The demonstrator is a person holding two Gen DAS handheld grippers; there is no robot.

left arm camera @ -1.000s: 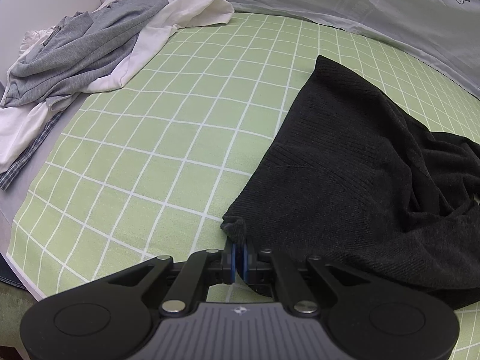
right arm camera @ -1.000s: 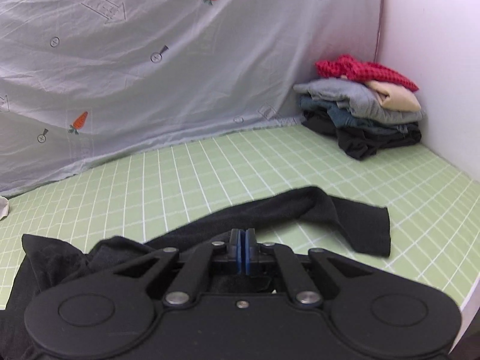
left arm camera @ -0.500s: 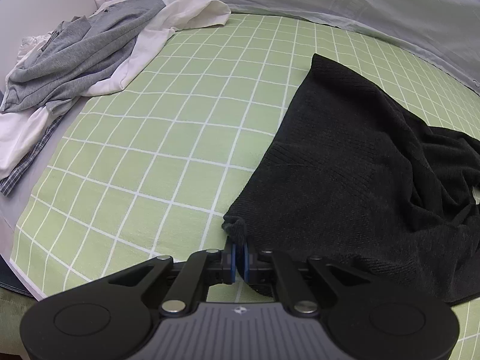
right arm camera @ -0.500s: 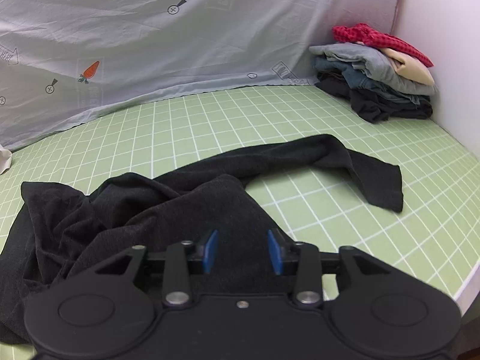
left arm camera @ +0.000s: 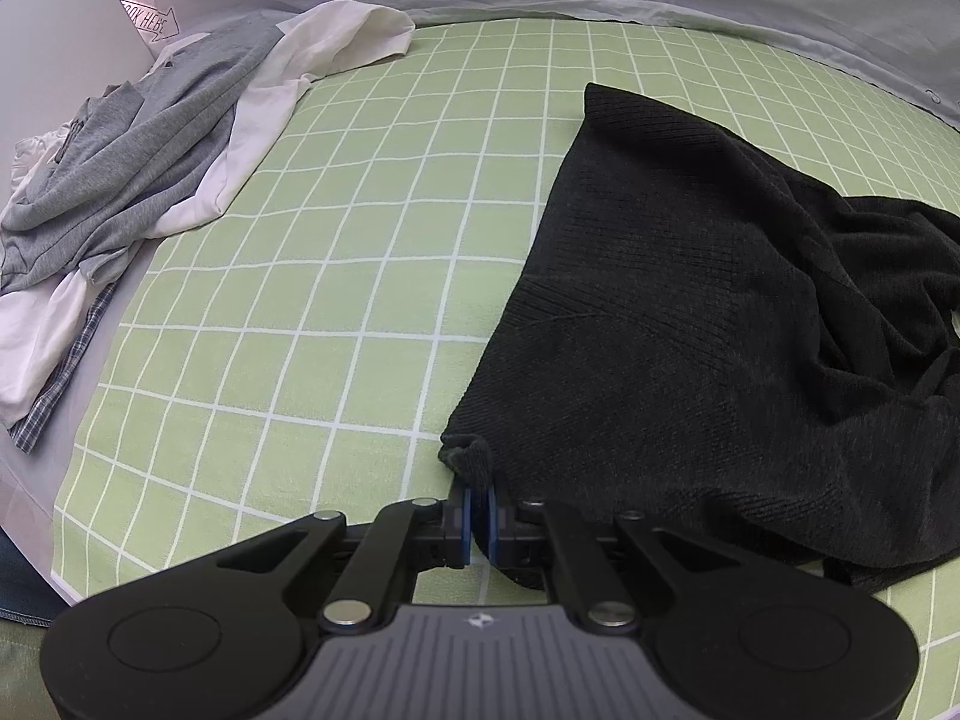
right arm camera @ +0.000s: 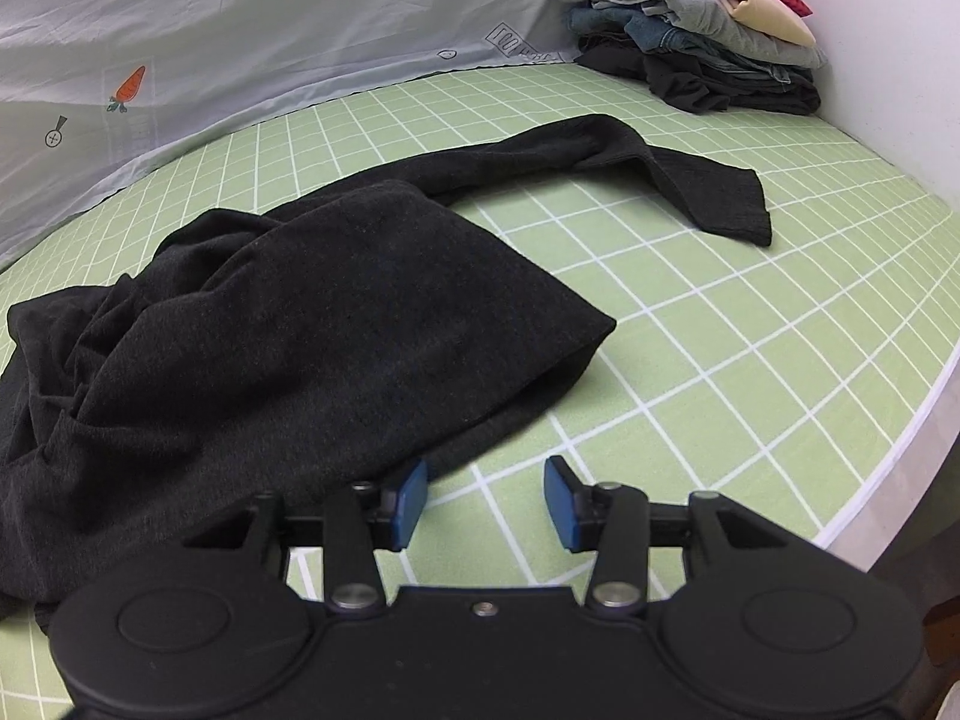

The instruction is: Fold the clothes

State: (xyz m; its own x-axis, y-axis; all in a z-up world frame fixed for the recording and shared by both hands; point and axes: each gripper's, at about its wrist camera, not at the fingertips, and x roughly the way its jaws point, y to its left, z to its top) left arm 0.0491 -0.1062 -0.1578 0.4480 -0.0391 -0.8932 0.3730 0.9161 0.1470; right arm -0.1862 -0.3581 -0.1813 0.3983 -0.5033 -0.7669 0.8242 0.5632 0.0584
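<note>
My left hand-held gripper [left arm camera: 478, 516] pinches the sweater [left arm camera: 690, 324] corner; my right hand-held gripper [right arm camera: 485, 503] is spread, beside its near edge on the sheet [right arm camera: 750, 324].

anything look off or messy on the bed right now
The black sweater is bunched and wrinkled at one side, with one sleeve straggling out across the green checked sheet. Only the left tongs pinch its corner; the right tongs stand open beside it.

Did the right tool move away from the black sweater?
Yes. The right tool opened, let go of the black sweater and backed off rightward; the folded pile sits higher.
</note>
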